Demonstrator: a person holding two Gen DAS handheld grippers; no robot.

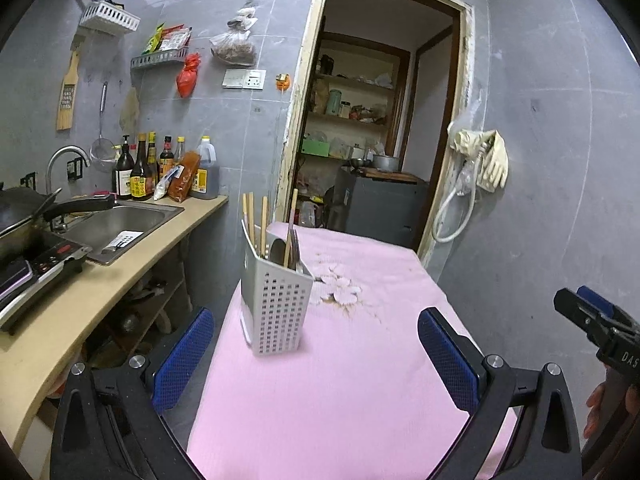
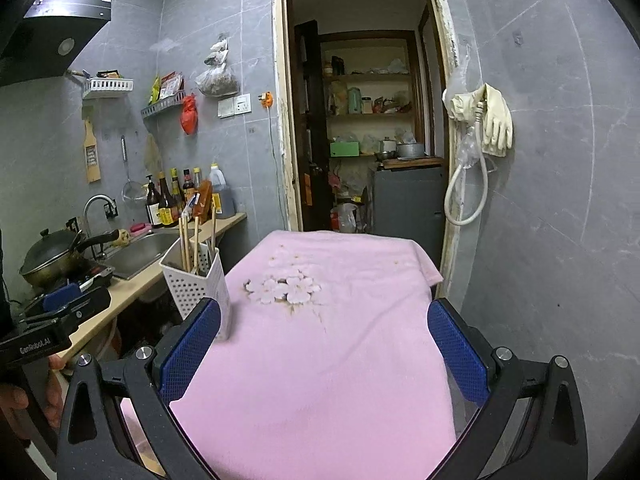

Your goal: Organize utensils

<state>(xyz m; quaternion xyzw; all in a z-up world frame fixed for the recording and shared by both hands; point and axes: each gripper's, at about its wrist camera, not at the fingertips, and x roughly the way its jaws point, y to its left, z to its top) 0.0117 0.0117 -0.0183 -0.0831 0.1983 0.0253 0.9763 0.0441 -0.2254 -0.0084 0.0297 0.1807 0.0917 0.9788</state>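
From my left wrist camera, my left gripper (image 1: 316,354) has its blue-padded fingers (image 1: 184,356) spread wide apart with nothing between them but the pink cloth (image 1: 340,380) covering the table. The white perforated utensil holder (image 1: 274,304) stands upright on the cloth just ahead, closer to my left finger and near the table's left edge. Wooden chopsticks (image 1: 256,218) stick up out of its back part, and a metal spoon (image 1: 277,251) and a fork (image 1: 297,250) lean in the front part. Just beyond the holder the cloth carries a white flower pattern (image 1: 340,284) with brownish marks around it. To the left runs a counter (image 1: 80,308) with a steel sink (image 1: 120,224), a row of sauce bottles (image 1: 152,168) against the wall and a black pan (image 1: 24,208). At the right edge I see my right gripper (image 1: 592,316), with a bit of the hand (image 1: 600,412) below it

From my right wrist camera, my right gripper (image 2: 324,356) is likewise wide open over the pink cloth (image 2: 320,380), gripping nothing. The utensil holder (image 2: 196,280) sits at the left, partly behind my left finger (image 2: 190,356), with the chopsticks (image 2: 188,244) rising from it; I cannot make out the spoon or fork clearly from here. The flower pattern (image 2: 284,290) lies ahead, between the fingers. My left gripper (image 2: 60,308) shows at the far left over the counter (image 2: 132,288), its opening not readable from this side. An open doorway (image 2: 360,120) lies beyond the table, and pale rubber gloves (image 2: 494,120) hang on the wall to its right
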